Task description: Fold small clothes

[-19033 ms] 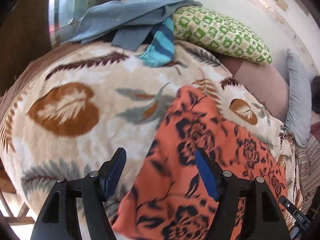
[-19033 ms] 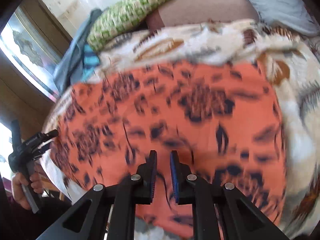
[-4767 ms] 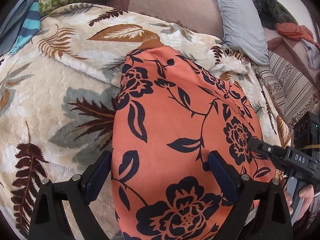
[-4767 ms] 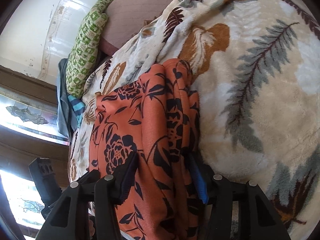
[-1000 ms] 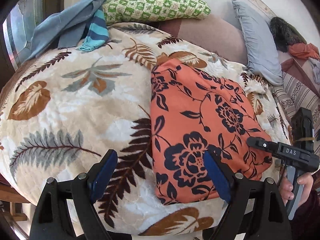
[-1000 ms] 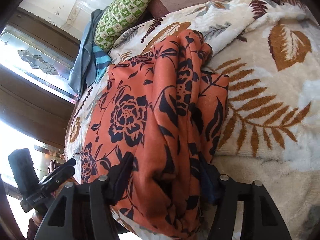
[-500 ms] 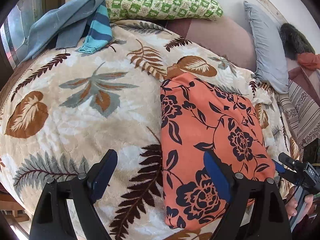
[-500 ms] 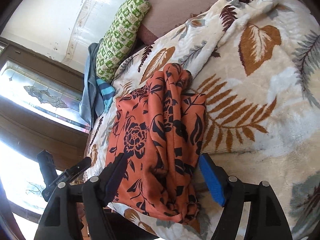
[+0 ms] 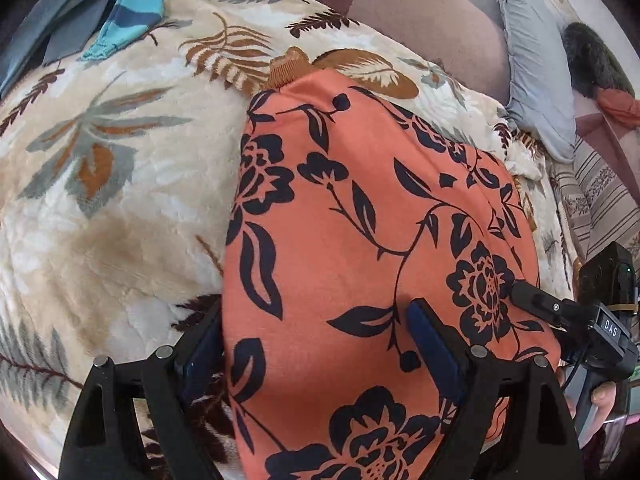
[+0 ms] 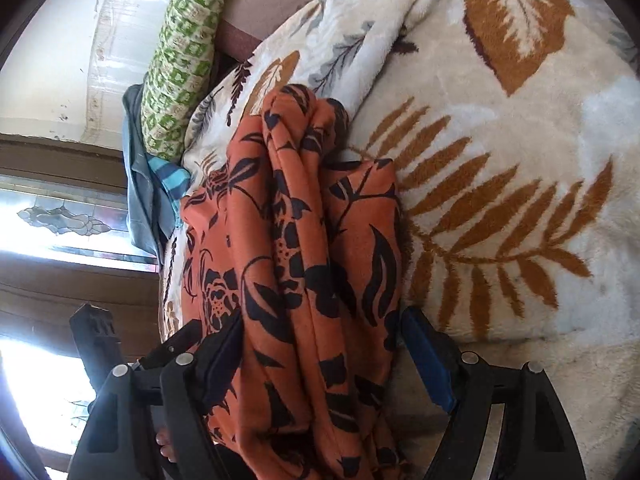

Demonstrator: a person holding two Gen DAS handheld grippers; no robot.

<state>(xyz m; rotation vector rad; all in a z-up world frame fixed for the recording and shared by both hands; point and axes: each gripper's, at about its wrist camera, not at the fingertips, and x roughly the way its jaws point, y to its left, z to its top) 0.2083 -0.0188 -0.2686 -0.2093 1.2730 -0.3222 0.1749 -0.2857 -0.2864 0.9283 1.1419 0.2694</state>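
The orange flowered garment (image 9: 380,240) lies folded on the leaf-print blanket (image 9: 120,200) of the bed. The left gripper (image 9: 316,344) has its jaws wide apart astride the garment's near left edge, one finger beside the cloth, the other resting on top of it. The right gripper (image 10: 320,356) straddles the bunched right edge (image 10: 320,280) of the garment; its jaws are opening, cloth between them, apparently not pinched. A green pillow (image 10: 180,56) and a blue striped cloth (image 9: 132,8) lie at the bed's far end.

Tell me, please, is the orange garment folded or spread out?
Folded: the orange garment lies as a narrow stack, layered edges showing along its side.
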